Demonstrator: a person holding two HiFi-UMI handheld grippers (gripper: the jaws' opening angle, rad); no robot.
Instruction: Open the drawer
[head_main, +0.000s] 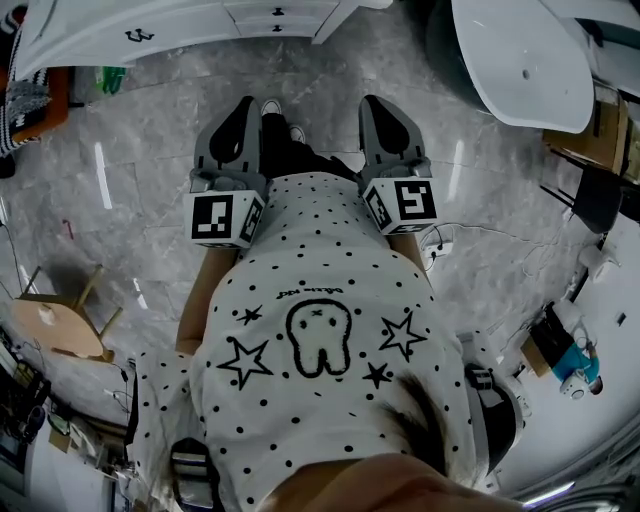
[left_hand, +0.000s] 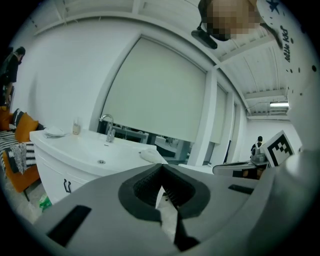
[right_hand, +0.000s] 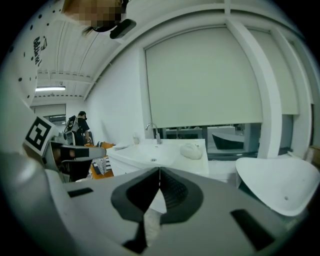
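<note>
Head view is showing the left tongs (head_main: 243, 105) and the right tongs (head_main: 377, 105) both pinched shut on nothing, hanging well short of the vanity drawer (head_main: 272, 18) at the far side, so, arriving closed, they are risking bumping its small handle instead of gripping it.

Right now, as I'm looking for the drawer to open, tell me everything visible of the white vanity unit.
The white vanity unit stands on the grey floor, ahead, fronts looking closed. Its glossy front carries a dark handle. The top is a moulded white basin with a drain and a chrome faucet behind. On its rim rest a small cup, a shallow dish and a pale lump.
</note>
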